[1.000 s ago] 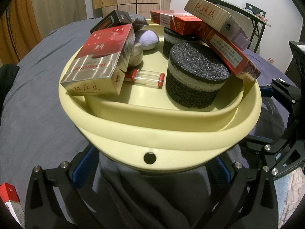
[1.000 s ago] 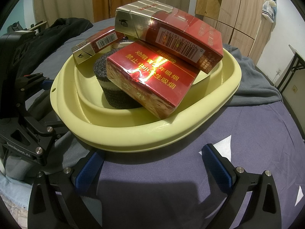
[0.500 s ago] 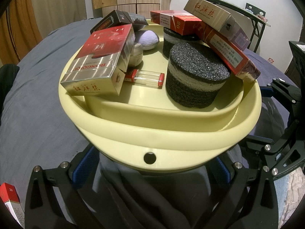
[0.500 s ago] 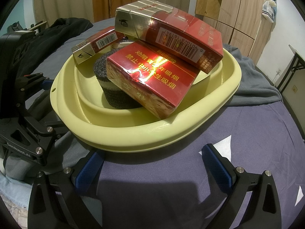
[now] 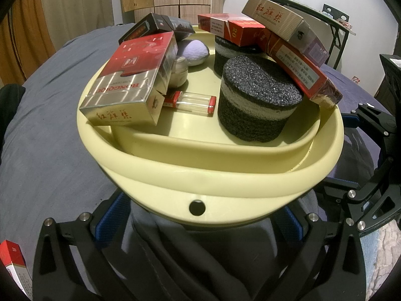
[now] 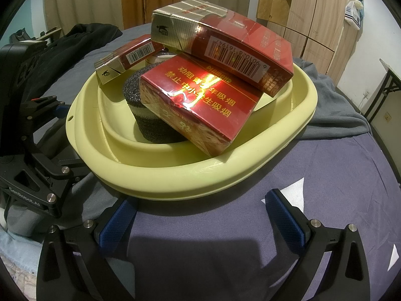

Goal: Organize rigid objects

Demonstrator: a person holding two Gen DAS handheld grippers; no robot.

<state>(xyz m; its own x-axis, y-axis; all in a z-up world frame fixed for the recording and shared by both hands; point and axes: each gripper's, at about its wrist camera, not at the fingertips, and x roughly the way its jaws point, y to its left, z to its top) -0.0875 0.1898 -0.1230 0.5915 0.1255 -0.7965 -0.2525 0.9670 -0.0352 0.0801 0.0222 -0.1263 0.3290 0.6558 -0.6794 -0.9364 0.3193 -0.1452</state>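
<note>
bedspread (image 6: pixel 338 175) bare beside basin (image 6: pixel 190 180) rim.

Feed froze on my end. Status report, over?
Left gripper and right gripper both open, empty, at yellow basin. Cigarette packs piled inside on foam pucks. One stray pack outside basin.

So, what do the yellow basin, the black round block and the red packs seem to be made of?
The yellow basin looks like smooth plastic or silicone: a matte, even, moulded rim. The black round block looks like coarse sponge or foam, with a grainy, porous top and a pale band. The red packs look like cardboard in glossy film, judging by the glare and wrinkles.
</note>
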